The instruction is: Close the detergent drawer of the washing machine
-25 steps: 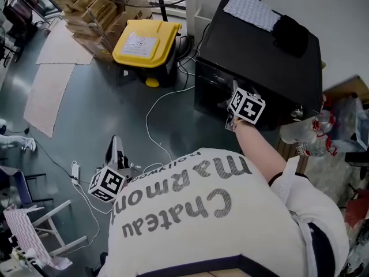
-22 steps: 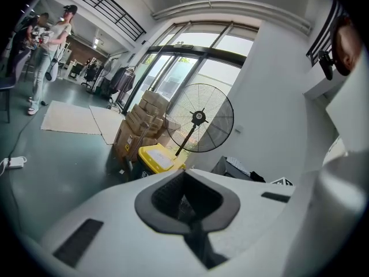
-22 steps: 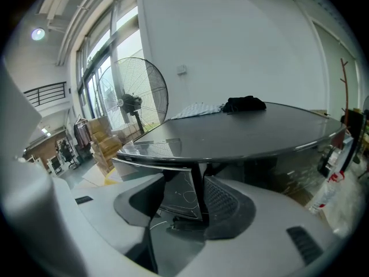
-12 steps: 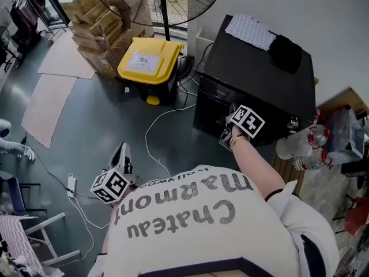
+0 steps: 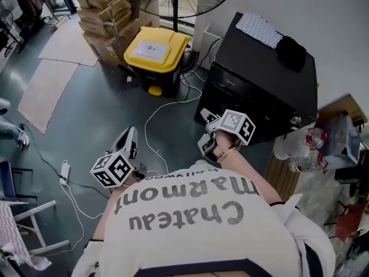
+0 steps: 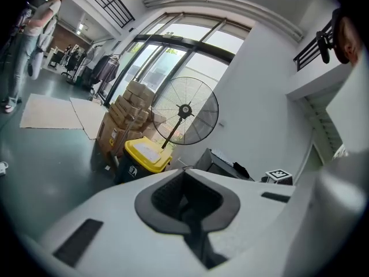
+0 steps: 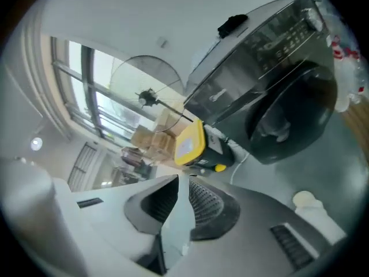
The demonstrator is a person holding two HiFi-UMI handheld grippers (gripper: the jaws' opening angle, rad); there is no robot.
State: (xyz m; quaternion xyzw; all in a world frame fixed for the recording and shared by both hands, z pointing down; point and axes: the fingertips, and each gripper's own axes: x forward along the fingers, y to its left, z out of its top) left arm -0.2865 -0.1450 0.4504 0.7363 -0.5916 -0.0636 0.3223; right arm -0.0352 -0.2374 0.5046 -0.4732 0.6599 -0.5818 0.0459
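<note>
Right gripper view: right gripper (image 7: pixel 183 189) jaws are closing, only a narrow gap left; nothing between the pads; washing machine (image 7: pixel 271 79) sits up and to the right, well apart from the tips — eng1

Drawer? — eng2

detergent drawer (image 7: pixel 214 97) is at the left end of the control strip, above the round door; it reads flush with the front, nothing sticking out; it's small and skewed in this lens, so I'd call it closed but not proven — eng1

Versus a second ago? — eng2

Head view: back then the right claw was wide and up against that top-left corner of the front; now it's pulled back toward the person, rolled over, clear of the machine; the push looks done and this is the retreat — eng1

Left side? — eng2

left gripper (image 6: pixel 187 183) has its jaws pressed together, empty; it's low by the person's left side, about the same spot as before, pointing toward the yellow-lidded bin (image 6: pixel 144 154) and pedestal fan (image 6: pixel 184 111); no part in this — eng1

Anything left to do? — eng2

My read: only a check of the drawer seam; task essentially complete — eng1
</note>
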